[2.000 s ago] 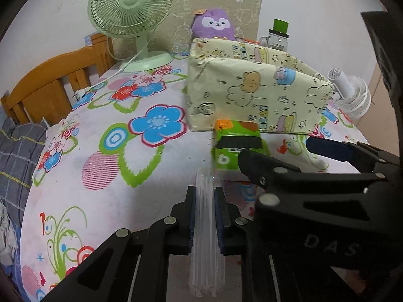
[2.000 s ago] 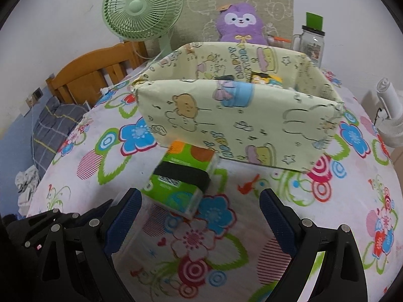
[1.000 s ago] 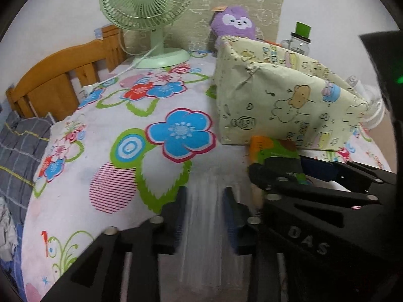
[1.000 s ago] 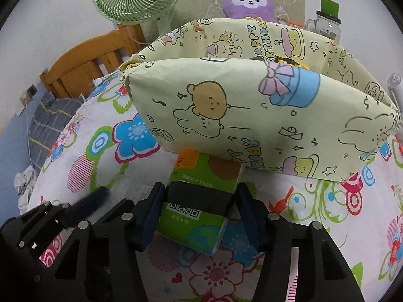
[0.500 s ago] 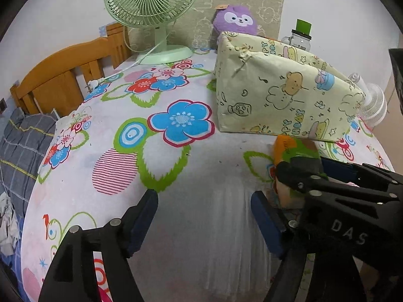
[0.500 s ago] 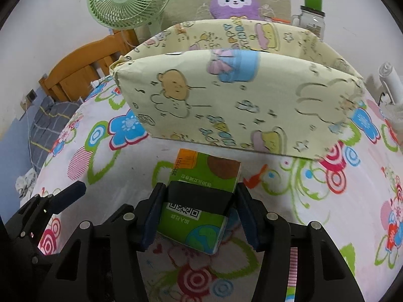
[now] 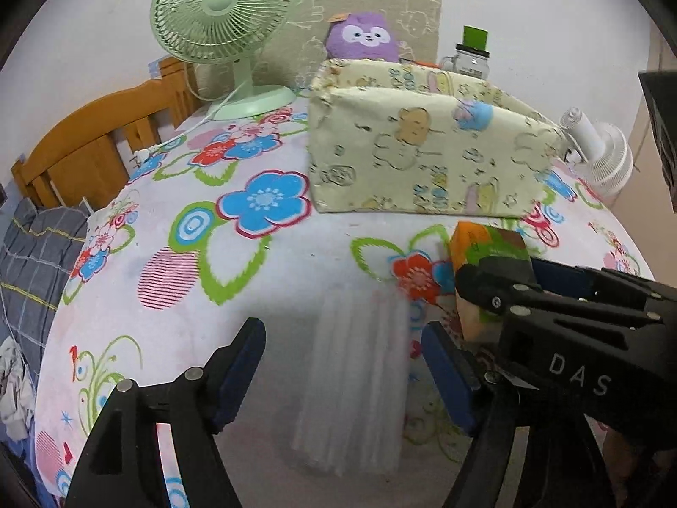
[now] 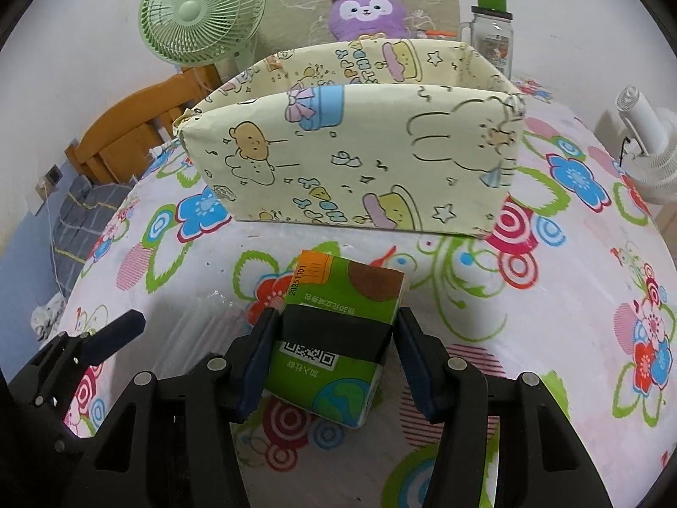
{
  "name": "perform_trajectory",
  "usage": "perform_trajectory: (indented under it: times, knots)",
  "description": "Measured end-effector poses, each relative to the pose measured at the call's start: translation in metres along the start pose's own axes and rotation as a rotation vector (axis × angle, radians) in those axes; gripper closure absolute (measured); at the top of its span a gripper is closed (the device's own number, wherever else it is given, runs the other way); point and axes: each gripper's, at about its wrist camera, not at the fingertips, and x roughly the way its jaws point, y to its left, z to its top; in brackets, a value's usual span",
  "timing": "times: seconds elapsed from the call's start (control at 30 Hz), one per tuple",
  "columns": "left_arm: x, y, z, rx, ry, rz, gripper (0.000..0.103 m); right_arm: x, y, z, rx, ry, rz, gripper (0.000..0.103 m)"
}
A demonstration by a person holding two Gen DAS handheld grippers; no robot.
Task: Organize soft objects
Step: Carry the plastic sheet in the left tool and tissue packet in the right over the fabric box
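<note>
My right gripper (image 8: 336, 321) is shut on a green tissue pack (image 8: 338, 338), held just above the flowered tablecloth (image 8: 550, 338) in front of a pale yellow cartoon-print fabric box (image 8: 351, 161). The left wrist view shows the same pack (image 7: 486, 245) at the right, clamped in the right gripper's black fingers (image 7: 499, 292). My left gripper (image 7: 342, 338) stands open. A clear plastic bundle (image 7: 355, 381) lies on the cloth between its blue pads, touching neither. A purple plush toy (image 8: 366, 10) sits behind the box (image 7: 423, 161).
A green desk fan (image 7: 220, 12) stands at the back left with its cord trailing over the cloth. A glass jar with a green lid (image 7: 471, 57) is behind the box, a small white fan (image 7: 601, 156) at the right edge. A wooden headboard (image 7: 97, 135) and grey bedding lie left.
The left gripper opened and let the clear bundle go onto the cloth. The right gripper closed on the green tissue pack and drew it back from the box.
</note>
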Motion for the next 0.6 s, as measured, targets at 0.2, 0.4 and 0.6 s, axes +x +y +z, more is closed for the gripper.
perform_trajectory:
  times: [0.2, 0.4, 0.6]
  knots:
    - [0.007, -0.012, -0.007, 0.014, 0.035, -0.016, 0.039, -0.003, -0.006, -0.006, 0.004, 0.005, 0.0, 0.045]
    - [0.006, -0.02, -0.009, 0.033, 0.031, -0.042, 0.074, -0.006, -0.008, -0.009, 0.008, 0.004, 0.003, 0.045]
    - [0.007, -0.022, -0.005, 0.003, 0.031, -0.069, 0.082, -0.012, -0.012, -0.01, 0.009, -0.004, -0.006, 0.045]
